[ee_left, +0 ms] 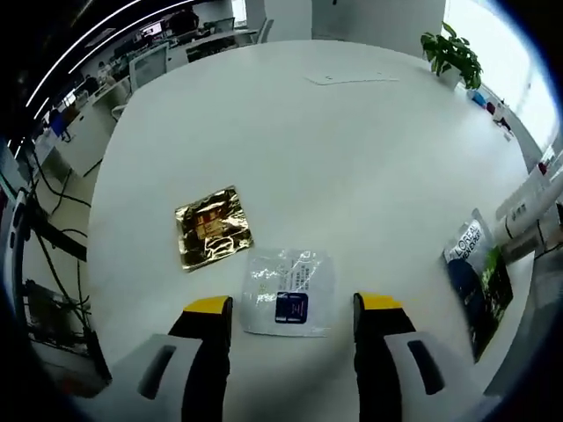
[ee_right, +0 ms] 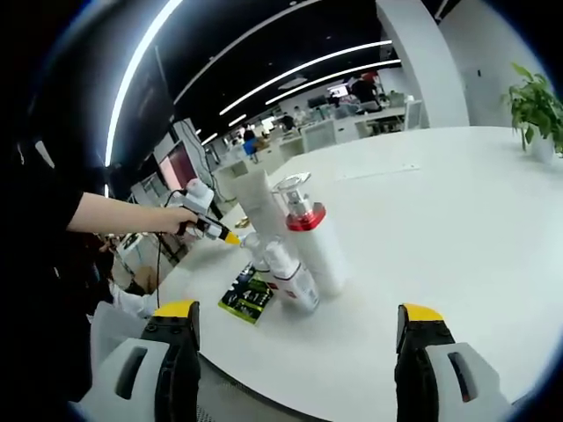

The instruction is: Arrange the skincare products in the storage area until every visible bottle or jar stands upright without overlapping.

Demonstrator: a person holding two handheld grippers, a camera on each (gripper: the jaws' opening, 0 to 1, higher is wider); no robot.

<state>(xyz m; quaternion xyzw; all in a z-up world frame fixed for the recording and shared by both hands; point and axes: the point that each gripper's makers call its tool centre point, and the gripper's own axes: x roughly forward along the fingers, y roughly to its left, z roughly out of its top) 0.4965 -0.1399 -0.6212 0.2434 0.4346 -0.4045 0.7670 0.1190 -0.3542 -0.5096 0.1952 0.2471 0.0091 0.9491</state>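
On the white table [ee_left: 334, 158] lie a gold foil sachet [ee_left: 213, 227] and a clear sachet with a blue label [ee_left: 288, 292]. My left gripper [ee_left: 294, 308] hovers open above the clear sachet, apart from it. A dark L'Oreal packet [ee_left: 475, 272] and a white tube [ee_left: 528, 207] sit at the right edge. My right gripper [ee_right: 299, 312] is open and holds nothing, short of a tight group: a white bottle with a red collar [ee_right: 308, 233], a tall white tube [ee_right: 259, 198] and a small white bottle [ee_right: 290, 274]. The dark packet [ee_right: 249, 294] lies beside them. A hand holds the left gripper [ee_right: 230, 237] behind the group.
A potted plant [ee_left: 453, 53] stands at the table's far edge, plant [ee_right: 537, 110]. A flat sheet of paper [ee_left: 352, 77] lies far back. Office desks and chairs lie beyond the table. The person's arm [ee_right: 123, 214] reaches in from the left.
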